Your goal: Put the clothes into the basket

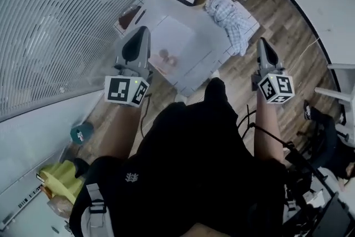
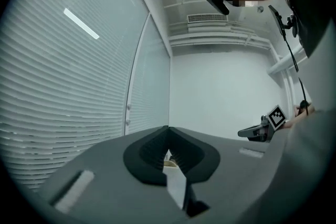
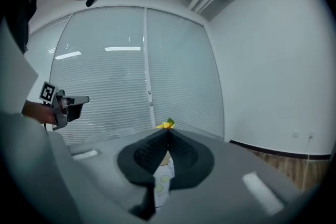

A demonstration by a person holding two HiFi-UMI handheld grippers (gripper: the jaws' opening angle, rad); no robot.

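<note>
On the white table, at one o'clock, a crumpled blue-checked garment is draped over the far edge. The left gripper and right gripper are held about level at ten and two, jaws closed, nothing gripped.

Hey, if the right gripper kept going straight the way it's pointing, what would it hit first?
Nothing close by. The right gripper, jaws shut, aims toward the table. The sunflowers sit just above its tips, so probably those first, though depth is unclear.
</note>
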